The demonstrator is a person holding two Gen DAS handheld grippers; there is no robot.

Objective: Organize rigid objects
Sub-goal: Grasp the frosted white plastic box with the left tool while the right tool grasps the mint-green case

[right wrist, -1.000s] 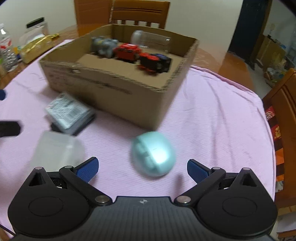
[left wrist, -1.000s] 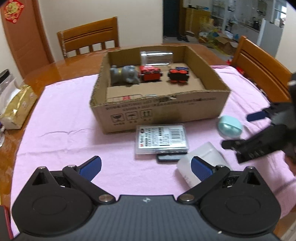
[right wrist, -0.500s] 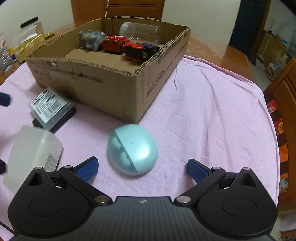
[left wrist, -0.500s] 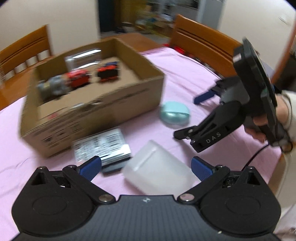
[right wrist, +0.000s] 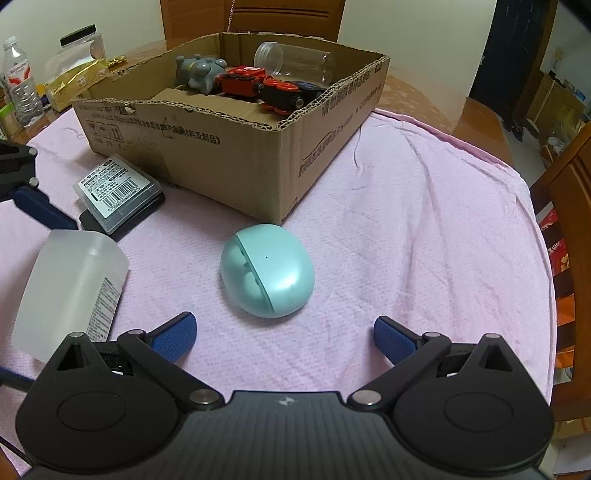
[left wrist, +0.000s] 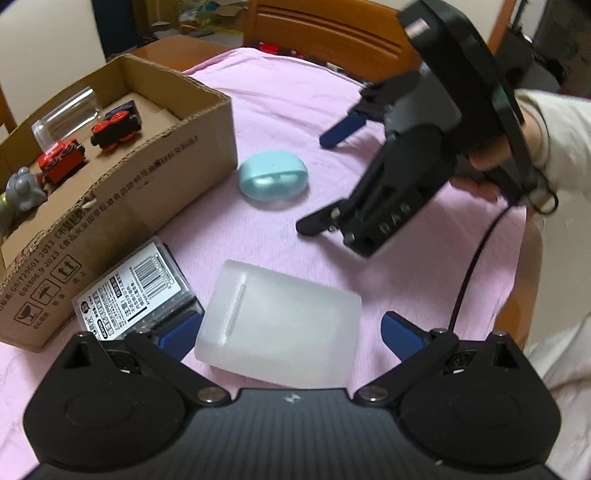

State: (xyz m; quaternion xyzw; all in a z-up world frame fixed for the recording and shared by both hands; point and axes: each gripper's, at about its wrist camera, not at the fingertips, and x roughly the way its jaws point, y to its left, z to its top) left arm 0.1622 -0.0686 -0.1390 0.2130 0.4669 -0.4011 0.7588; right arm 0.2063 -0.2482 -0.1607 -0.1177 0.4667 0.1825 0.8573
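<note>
Both tongs wide open, empty: left tongs (left wrist: 290, 332) straddle frosted plastic box (left wrist: 280, 325); right tongs (right wrist: 284, 332) near teal earbud case (right wrist: 267, 271).

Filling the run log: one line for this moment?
left gripper: open, at frosted box | right gripper: open, facing teal case | both unheld

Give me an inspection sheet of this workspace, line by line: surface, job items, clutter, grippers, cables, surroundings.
Surface: pink cloth over a wooden table.
Job's things: cardboard box holds a grey toy, two toy trains and a clear jar; outside it lie a teal case, a frosted container and a labelled clear case stacked on a dark item.
Clutter: water bottle, gold packet, lidded jar at the table edge.
Grippers: left gripper open astride the frosted container; right gripper open before the teal case.
Cables: black cable from the right gripper.
Surroundings: wooden chairs.
</note>
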